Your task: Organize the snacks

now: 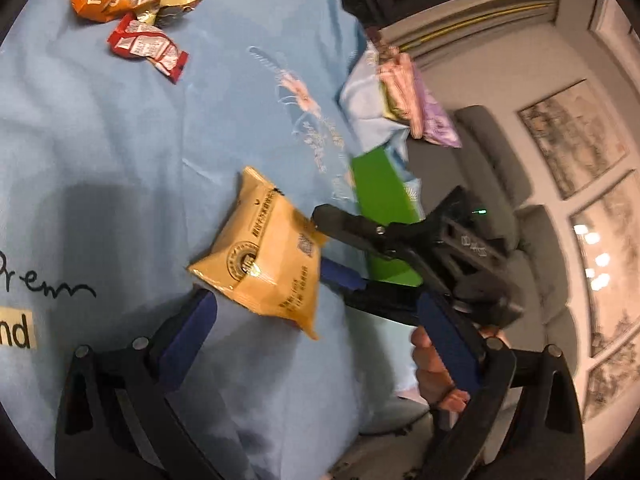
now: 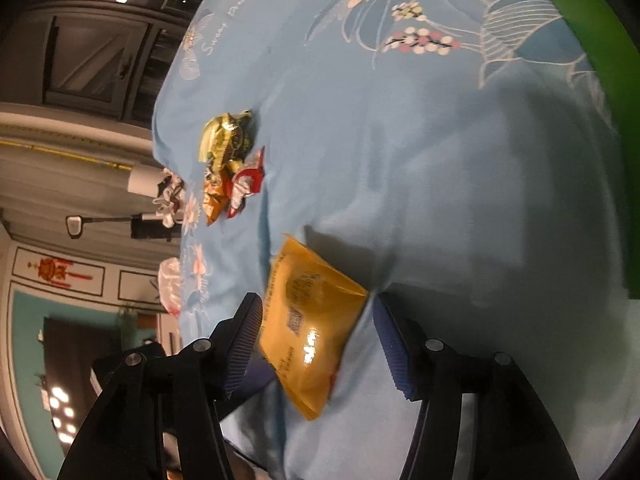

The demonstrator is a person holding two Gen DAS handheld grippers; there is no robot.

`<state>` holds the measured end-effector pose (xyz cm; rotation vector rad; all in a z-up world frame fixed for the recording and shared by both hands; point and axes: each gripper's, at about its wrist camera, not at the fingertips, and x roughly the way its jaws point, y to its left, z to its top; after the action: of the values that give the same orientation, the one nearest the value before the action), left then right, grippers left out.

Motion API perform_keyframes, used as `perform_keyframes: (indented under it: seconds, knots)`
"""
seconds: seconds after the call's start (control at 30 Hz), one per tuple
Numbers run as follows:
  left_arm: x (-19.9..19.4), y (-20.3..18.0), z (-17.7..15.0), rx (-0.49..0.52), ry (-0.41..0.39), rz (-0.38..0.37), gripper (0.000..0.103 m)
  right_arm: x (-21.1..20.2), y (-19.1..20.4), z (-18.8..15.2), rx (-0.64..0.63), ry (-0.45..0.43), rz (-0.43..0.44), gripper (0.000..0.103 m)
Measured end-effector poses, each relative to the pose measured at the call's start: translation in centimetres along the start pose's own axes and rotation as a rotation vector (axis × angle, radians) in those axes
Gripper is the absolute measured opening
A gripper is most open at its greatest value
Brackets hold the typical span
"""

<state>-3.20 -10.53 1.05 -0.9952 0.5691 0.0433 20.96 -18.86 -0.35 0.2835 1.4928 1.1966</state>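
Flat on the blue tabletop [image 1: 120, 152], an orange packet [image 1: 266, 256] lies diagonally between the right gripper's [image 2: 316, 338] spread jaws; left gripper [image 1: 320, 340] also open; green box [image 1: 380, 208] nearby, contents unseen.

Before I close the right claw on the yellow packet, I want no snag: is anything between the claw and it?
Nothing visible. The yellow packet lies on the blue cloth between the open fingers of the right claw. The other snacks lie farther away, beyond it.

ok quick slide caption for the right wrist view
Open right gripper straddling a yellow snack packet on the blue floral cloth.
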Motion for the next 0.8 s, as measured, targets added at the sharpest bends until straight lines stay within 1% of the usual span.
perform_keyframes:
  seconds: [0.03, 0.1, 0.17, 0.23, 0.27, 0.3, 0.33, 0.37, 0.4, 0.43, 0.47, 0.5, 0.53, 0.57, 0.6, 0.63, 0.73, 0.8]
  knots:
    - [0.4, 0.0, 0.2, 0.003, 0.009, 0.016, 0.101, 0.2, -0.2, 0.1, 0.009, -0.005, 0.01, 0.059]
    - [0.7, 0.2, 0.5, -0.023, 0.011, 0.039, 0.101, -0.1, -0.7, 0.2, 0.032, -0.016, 0.039, 0.059]
    - [0.8, 0.7, 1.1, -0.055, 0.008, 0.026, 0.1, -0.2, -0.9, 0.2, 0.037, -0.016, 0.05, 0.059]
    - [0.7, 1.3, 1.4, -0.082, -0.012, 0.028, 0.095, 0.0, -1.1, 0.4, 0.057, -0.019, 0.055, 0.056]
    - [0.8, 1.3, 1.5, -0.078, -0.013, 0.038, 0.093, 0.0, -1.3, 0.5, 0.073, -0.021, 0.066, 0.056]
    - [1.0, 1.4, 1.6, -0.064, -0.013, 0.057, 0.089, 0.0, -1.4, 0.6, 0.084, -0.022, 0.074, 0.056]
    - [1.1, 1.4, 1.7, -0.06, -0.019, 0.072, 0.081, 0.0, -1.5, 0.7, 0.09, -0.022, 0.077, 0.056]
    - [1.1, 1.5, 1.7, -0.057, -0.032, 0.089, 0.076, 0.1, -1.4, 0.8, 0.092, -0.023, 0.077, 0.056]
    - [1.1, 1.7, 1.8, -0.06, -0.042, 0.111, 0.066, 0.3, -1.3, 0.8, 0.091, -0.026, 0.071, 0.056]
    - [1.1, 2.1, 1.9, -0.076, -0.059, 0.127, 0.052, 0.4, -1.3, 1.0, 0.087, -0.028, 0.063, 0.055]
    - [1.1, 2.6, 2.0, -0.1, -0.072, 0.133, 0.045, 0.7, -1.0, 1.0, 0.077, -0.034, 0.041, 0.051]
    - [1.0, 3.3, 2.2, -0.129, -0.082, 0.141, 0.034, 0.8, -1.0, 1.2, 0.071, -0.035, 0.029, 0.044]
    - [0.8, 4.2, 2.3, -0.164, -0.094, 0.124, 0.03, 1.2, -1.1, 1.4, 0.074, -0.042, 0.017, 0.039]
    - [0.7, 4.6, 2.3, -0.186, -0.102, 0.105, 0.029, 1.5, -1.3, 1.4, 0.084, -0.05, 0.019, 0.034]
    - [0.5, 4.8, 2.4, -0.199, -0.105, 0.097, 0.028, 1.7, -1.2, 1.5, 0.085, -0.056, 0.028, 0.032]
    - [0.5, 4.7, 2.5, -0.2, -0.108, 0.105, 0.028, 1.8, -1.1, 1.6, 0.074, -0.059, 0.022, 0.032]
    - [0.7, 3.6, 2.5, -0.163, -0.134, 0.162, 0.028, 1.9, -0.4, 1.6, 0.034, -0.102, -0.01, 0.03]
    - [0.7, 3.3, 2.6, -0.155, -0.149, 0.169, 0.028, 1.8, 0.2, 1.7, -0.007, -0.121, -0.026, 0.028]
